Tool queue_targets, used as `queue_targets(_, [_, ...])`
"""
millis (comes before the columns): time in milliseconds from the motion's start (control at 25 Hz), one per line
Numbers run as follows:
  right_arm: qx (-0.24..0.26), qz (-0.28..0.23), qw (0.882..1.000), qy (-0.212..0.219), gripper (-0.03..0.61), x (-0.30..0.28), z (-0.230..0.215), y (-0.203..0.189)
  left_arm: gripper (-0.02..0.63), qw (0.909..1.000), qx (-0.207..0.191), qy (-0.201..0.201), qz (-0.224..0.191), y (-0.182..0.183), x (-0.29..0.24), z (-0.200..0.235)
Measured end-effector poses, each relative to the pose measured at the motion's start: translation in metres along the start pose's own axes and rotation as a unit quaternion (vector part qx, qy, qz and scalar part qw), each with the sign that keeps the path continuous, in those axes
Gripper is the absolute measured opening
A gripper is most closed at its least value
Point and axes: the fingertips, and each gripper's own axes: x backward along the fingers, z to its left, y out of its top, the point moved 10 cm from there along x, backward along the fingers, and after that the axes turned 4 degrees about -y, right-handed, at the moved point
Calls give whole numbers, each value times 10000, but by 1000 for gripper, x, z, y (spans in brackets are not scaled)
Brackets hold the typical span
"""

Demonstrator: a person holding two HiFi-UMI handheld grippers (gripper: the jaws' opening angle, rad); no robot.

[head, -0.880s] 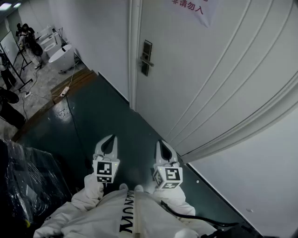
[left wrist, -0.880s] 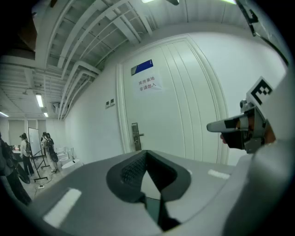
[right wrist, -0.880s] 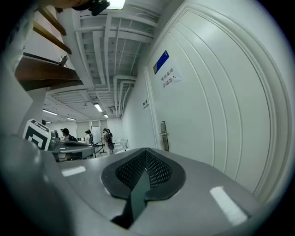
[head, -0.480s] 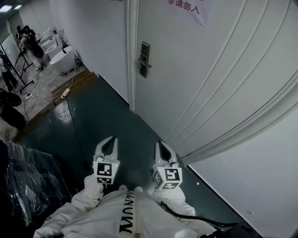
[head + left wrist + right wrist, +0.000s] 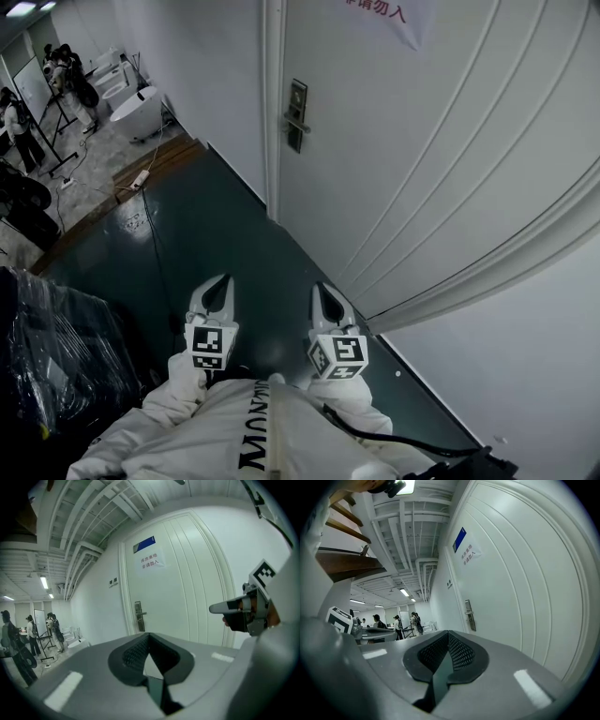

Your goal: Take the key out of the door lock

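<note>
The white door [image 5: 422, 141] stands ahead with a dark lock plate and lever handle [image 5: 296, 114] near its left edge; the same lock plate [image 5: 138, 616] shows far off in the left gripper view and again [image 5: 469, 615] in the right gripper view. A key is too small to make out. My left gripper [image 5: 223, 281] and right gripper [image 5: 322, 289] hang side by side low in the head view, over the dark floor, well short of the door. Both are shut with nothing between the jaws. The right gripper [image 5: 234, 606] also shows in the left gripper view.
A door frame and white wall [image 5: 216, 84] run left of the door. Several people [image 5: 66, 70], white tubs [image 5: 141, 103] and a stand fill the far left. A cable and power strip [image 5: 141, 178] lie on the floor. A black plastic-wrapped bulk [image 5: 56, 347] stands close at my left.
Both grippers stay where they were, still shut. The head view has shifted slightly, so the door lock sits a little higher and further right.
</note>
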Motion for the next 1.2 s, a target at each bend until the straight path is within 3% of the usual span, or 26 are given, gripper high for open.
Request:
queue_targets(520, [-9,128,9985,539,0,-29,17,-7,0,9987,9,502,130,-10,17,21])
queue_targets(800, [130,172,9977,641,0,-58,36,-7,0,9976,187,662,80,-21,13,53])
queue_targets(1200, [235,304,9983,433,0,-121,69,-5,0,9986,295,445,38,-31,-24,123])
